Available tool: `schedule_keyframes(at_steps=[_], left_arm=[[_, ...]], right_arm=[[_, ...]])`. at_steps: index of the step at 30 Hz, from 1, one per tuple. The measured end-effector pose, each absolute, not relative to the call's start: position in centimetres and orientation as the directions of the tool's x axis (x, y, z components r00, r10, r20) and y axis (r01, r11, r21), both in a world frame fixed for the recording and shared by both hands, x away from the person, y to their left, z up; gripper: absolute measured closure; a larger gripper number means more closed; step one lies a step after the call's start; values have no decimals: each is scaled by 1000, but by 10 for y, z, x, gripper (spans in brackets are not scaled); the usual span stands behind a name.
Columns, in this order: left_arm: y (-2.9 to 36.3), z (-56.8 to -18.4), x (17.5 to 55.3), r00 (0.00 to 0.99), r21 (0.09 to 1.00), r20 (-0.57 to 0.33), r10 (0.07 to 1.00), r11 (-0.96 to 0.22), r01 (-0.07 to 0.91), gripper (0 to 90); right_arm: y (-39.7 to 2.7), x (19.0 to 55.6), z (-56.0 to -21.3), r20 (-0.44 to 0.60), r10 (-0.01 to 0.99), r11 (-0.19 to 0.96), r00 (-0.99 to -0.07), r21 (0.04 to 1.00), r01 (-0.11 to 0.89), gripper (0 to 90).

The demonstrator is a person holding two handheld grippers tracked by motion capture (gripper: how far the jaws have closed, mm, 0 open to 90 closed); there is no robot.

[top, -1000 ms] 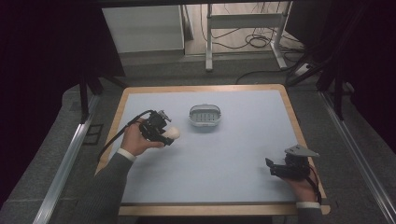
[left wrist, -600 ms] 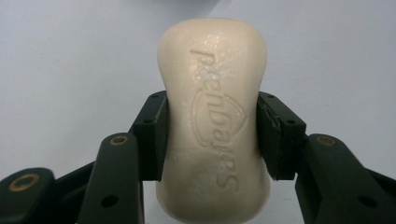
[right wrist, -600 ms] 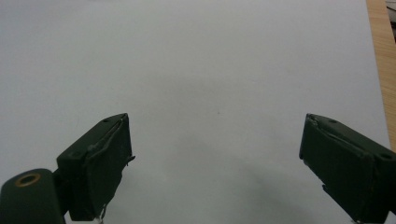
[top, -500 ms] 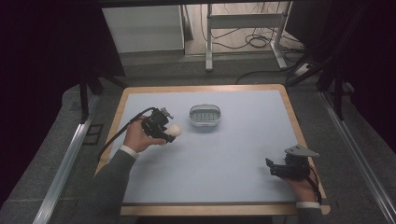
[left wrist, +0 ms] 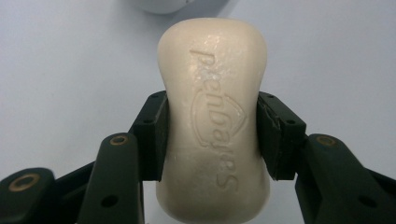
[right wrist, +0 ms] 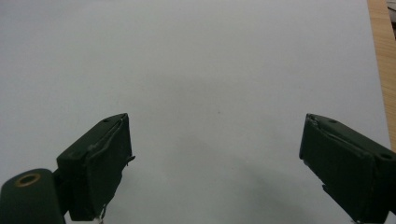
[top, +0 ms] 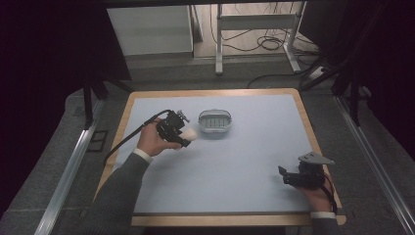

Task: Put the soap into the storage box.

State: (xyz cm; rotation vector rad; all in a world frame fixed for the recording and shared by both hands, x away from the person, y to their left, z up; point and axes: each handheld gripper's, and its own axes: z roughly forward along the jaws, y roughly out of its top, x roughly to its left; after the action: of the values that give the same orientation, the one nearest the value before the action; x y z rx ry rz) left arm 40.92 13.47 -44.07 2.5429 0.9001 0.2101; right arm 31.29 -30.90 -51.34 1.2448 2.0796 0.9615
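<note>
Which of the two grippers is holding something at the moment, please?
The left gripper: its jaws clamp a cream bar of soap just left of the soap dish. The right gripper stands open over bare table.

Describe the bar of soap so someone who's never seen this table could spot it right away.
Start at the pale blue table with the wooden rim. On its left half, the left gripper is clamped across the middle of the soap, just left of the small grey slotted dish. It is the cream, rounded bar with lettering pressed into its face, unlike everything else there, which is black or grey.
</note>
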Motion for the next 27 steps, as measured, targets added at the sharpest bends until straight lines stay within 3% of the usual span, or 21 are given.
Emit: schedule_keyframes(at_steps=[27], left_arm=[[128, -443, 431, 782, 450, 14, 623, -702, 551, 496]], right_arm=[[-303, 313, -515, -85, 889, 338, -450, 785, 519, 89]])
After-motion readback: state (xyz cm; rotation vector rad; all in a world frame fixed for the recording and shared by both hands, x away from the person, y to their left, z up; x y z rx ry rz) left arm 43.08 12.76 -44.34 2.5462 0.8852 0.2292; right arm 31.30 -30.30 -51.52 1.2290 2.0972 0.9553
